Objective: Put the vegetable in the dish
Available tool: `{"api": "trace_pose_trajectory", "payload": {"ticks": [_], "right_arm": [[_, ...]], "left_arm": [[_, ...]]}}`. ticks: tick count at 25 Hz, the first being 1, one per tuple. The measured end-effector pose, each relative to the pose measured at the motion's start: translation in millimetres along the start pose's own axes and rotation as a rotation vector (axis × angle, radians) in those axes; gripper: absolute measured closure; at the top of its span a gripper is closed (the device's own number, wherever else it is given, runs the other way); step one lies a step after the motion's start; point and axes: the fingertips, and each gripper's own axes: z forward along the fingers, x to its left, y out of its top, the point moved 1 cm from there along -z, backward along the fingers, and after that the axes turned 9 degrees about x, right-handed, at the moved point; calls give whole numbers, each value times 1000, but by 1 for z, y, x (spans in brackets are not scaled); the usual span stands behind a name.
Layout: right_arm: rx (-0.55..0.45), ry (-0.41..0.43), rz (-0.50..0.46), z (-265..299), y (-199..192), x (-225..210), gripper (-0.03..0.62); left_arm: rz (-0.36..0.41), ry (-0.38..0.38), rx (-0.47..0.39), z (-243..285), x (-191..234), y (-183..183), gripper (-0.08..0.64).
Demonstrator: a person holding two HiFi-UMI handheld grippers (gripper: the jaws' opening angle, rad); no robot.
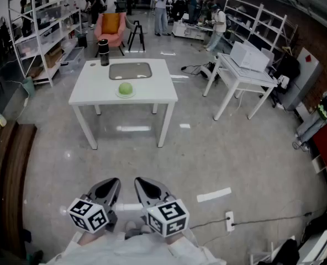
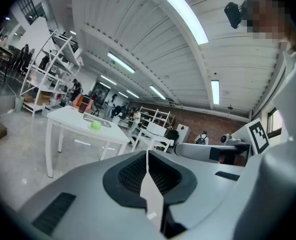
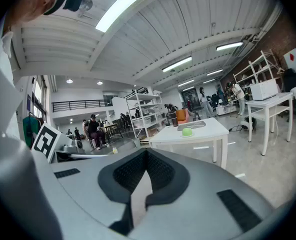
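Observation:
A round green vegetable (image 1: 125,88) rests on a small pale plate (image 1: 119,94) near the front edge of a white table (image 1: 94,90), several steps ahead of me. Behind it lies a grey rectangular tray (image 1: 130,70). My left gripper (image 1: 112,184) and right gripper (image 1: 141,184) are held side by side low in the head view, far from the table, both shut and holding nothing. The left gripper (image 2: 147,151) sees the vegetable (image 2: 95,125) small in the distance. The right gripper (image 3: 147,150) also points toward the vegetable (image 3: 187,131).
A black flask (image 1: 103,52) stands at the table's far left corner. A second white table (image 1: 246,76) with a box stands to the right, shelving (image 1: 42,32) to the left, and a brown bench (image 1: 9,170) at the near left. A power strip (image 1: 228,220) and cable lie on the floor at right.

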Motion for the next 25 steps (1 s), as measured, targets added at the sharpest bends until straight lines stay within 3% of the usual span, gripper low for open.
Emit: {"api": "trace_pose_trajectory", "payload": {"ticks": [5, 17, 25], "right_arm": [[0, 15, 20, 1, 0, -3, 583], [5, -33, -37, -1, 0, -19, 581], [11, 15, -59, -8, -6, -32, 581]], "left_arm": [[-10, -15, -7, 8, -2, 1, 543], [-21, -40, 12, 26, -9, -3, 543], [-28, -22, 11, 42, -17, -9, 543]]}}
